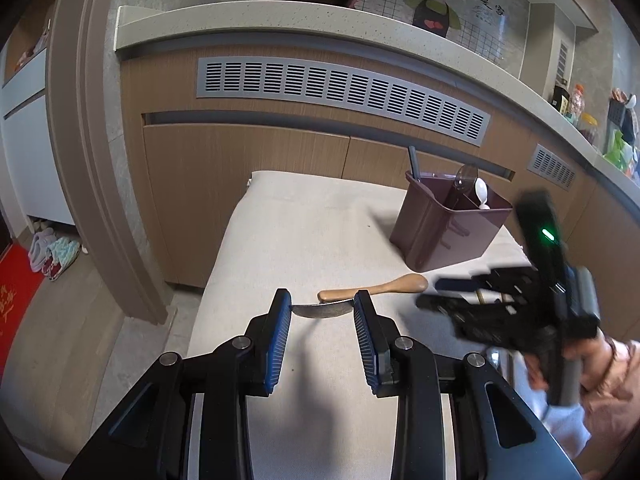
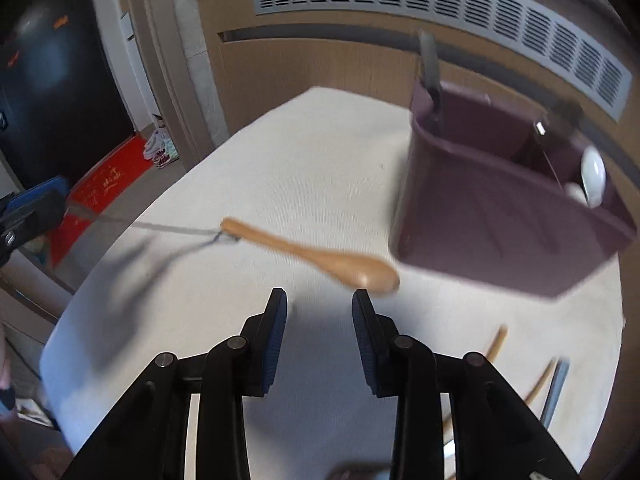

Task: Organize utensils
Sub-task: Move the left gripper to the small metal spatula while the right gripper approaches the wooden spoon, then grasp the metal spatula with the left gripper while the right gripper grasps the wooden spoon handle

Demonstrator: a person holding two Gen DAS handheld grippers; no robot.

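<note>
Left gripper: narrow, clamping a metal knife blade crosswise between its pads.
Right gripper: partly closed, nothing between the jaws.
Knife: wooden handle on the desk, at 8 o'clock from the maroon utensil caddy.
Handling: light, stiff, thin; the blade looks slippery and sharp-edged.
Grasp advice: the wooden handle's narrow neck seems safest.
</note>
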